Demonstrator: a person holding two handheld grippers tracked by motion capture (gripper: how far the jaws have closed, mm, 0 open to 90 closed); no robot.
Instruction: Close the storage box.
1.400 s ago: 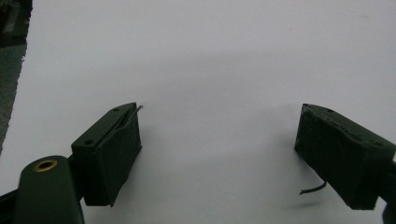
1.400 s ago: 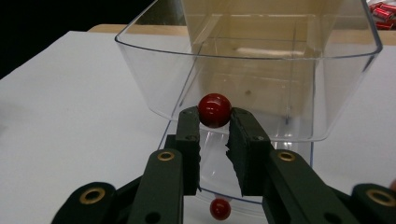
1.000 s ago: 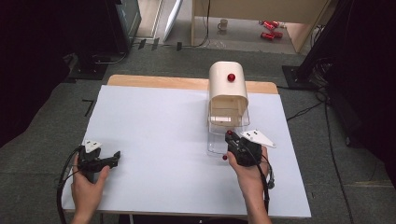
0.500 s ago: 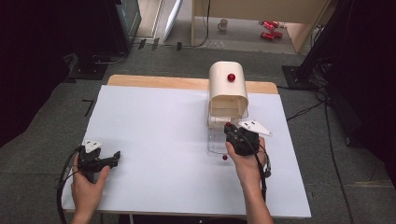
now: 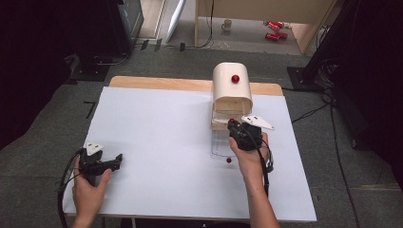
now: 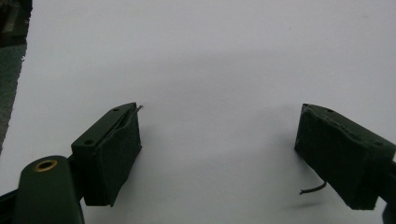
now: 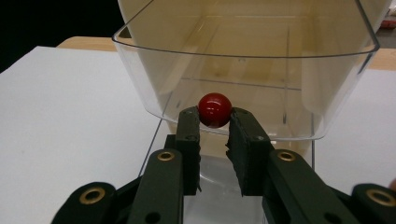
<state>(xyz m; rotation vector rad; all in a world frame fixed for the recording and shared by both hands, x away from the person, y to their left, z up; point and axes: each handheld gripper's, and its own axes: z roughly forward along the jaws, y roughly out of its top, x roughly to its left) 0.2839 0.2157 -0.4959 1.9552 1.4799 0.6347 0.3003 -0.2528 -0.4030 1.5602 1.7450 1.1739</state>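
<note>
White mug (image 5: 227,24), red cans (image 5: 273,30) on floor (image 5: 180,61).

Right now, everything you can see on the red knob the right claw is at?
The red knob is a small glossy ball, like plastic or lacquered wood, with a highlight on its face. It sits on the front lip of the clear curved lid of the cream bread box. The right claw pinches it between its two black tips, one on each side.

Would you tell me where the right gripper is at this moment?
In the high view, the right gripper sits right of centre at the cream bread box, closed on the red round knob of its clear plastic lid.
</note>
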